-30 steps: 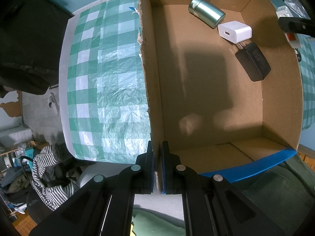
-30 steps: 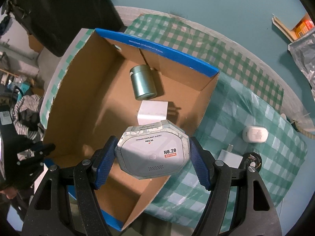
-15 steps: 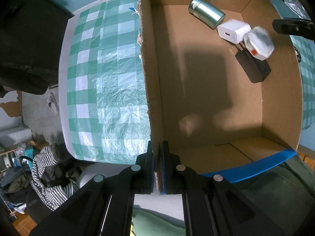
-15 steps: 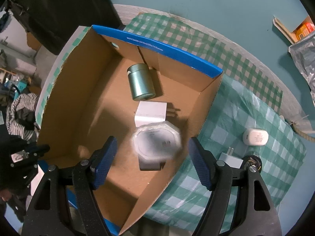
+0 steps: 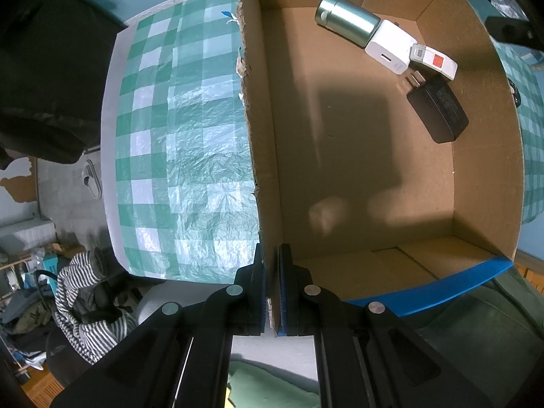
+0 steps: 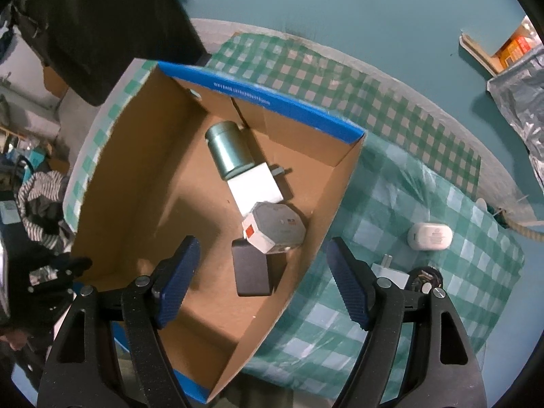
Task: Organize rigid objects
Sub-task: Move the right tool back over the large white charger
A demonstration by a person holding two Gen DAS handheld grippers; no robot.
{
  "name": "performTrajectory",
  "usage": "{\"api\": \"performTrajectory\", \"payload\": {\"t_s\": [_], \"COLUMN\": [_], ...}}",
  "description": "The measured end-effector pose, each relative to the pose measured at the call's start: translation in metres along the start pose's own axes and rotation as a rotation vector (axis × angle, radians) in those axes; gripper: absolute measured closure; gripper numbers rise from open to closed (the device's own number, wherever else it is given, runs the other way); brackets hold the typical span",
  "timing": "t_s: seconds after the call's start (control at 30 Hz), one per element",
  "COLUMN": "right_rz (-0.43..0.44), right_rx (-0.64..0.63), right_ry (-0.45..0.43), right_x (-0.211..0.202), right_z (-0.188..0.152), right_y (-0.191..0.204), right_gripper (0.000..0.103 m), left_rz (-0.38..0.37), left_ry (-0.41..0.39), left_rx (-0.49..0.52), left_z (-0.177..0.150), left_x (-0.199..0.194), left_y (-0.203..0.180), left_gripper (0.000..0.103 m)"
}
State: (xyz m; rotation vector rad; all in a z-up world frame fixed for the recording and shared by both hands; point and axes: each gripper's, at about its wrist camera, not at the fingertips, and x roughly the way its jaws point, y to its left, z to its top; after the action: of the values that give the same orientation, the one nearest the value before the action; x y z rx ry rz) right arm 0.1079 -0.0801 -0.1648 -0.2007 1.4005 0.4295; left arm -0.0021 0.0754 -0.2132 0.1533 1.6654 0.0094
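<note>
A cardboard box (image 5: 486, 142) (image 6: 142, 156) with blue-edged flaps stands on the checked tablecloth. My left gripper (image 5: 271, 289) is shut on the box's near wall. Inside lie a green metal tin (image 5: 346, 23) (image 6: 229, 151), a white charger (image 5: 391, 49) (image 6: 255, 188), a black adapter (image 5: 438, 112) (image 6: 253, 272) and a white octagonal device (image 5: 433, 61) (image 6: 275, 229) resting tilted on the charger and adapter. My right gripper (image 6: 263, 289) hovers above the box, its jaws opening, with nothing between them.
On the green-checked cloth (image 6: 425, 204) right of the box lie a white earbud case (image 6: 430, 236), a white plug (image 6: 391, 272) and a dark round thing (image 6: 425, 277). A striped garment (image 5: 85, 292) lies below the table's left edge.
The right gripper let go of the octagonal device, which dropped into the box and settled on the charger and adapter. The box's contents shifted slightly. The left gripper kept its hold.
</note>
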Motion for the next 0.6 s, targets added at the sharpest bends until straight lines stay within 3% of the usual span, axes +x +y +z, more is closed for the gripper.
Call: {"api": "performTrajectory", "payload": {"t_s": [0.6], "right_rz": [-0.062], "right_rx": [0.036], "right_ry": [-0.067], "right_x": [-0.043], "right_z": [-0.008], "right_y": [-0.017], "right_gripper": [0.026], "left_rz": [0.004], "left_ry": [-0.001], "left_rx": [0.005], "left_z": [-0.001], "left_x": [0.000], "left_y": [0.000], "left_gripper": [0.097]}}
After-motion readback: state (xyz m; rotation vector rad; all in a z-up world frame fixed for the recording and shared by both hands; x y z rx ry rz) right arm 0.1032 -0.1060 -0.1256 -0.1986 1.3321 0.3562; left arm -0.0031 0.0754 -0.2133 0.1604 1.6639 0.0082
